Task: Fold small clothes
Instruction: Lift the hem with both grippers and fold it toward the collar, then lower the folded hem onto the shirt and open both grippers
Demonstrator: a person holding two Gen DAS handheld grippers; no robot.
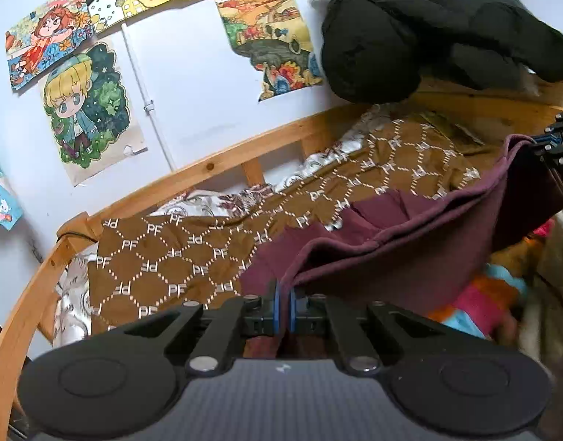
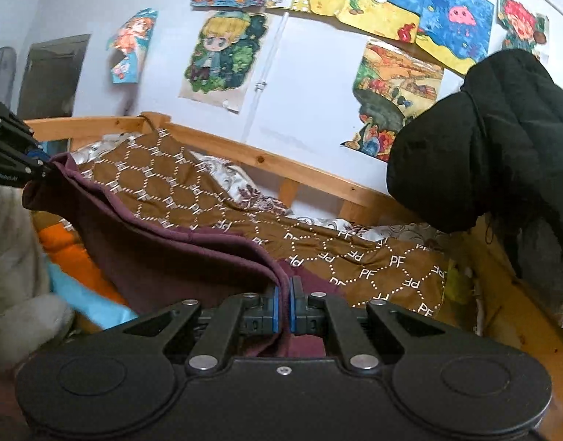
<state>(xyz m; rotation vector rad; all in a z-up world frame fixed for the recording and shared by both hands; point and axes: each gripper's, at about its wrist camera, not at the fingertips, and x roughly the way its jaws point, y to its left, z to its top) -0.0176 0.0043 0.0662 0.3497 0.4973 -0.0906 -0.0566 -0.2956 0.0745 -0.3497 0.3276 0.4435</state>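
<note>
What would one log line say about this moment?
left gripper: shut on maroon garment | right gripper: shut on same garment | garment: held stretched above brown bedspread

Both views are evenly lit by soft, cool indoor light with no hard shadows. The white wall point(image 1: 208, 73) looks slightly bluish and bright without glare. Fisheye distortion bends the wooden bed rail point(image 1: 193, 176) into a curve, and the frame corners go black. Lower-right fabrics in the left wrist view are blurred.
</note>
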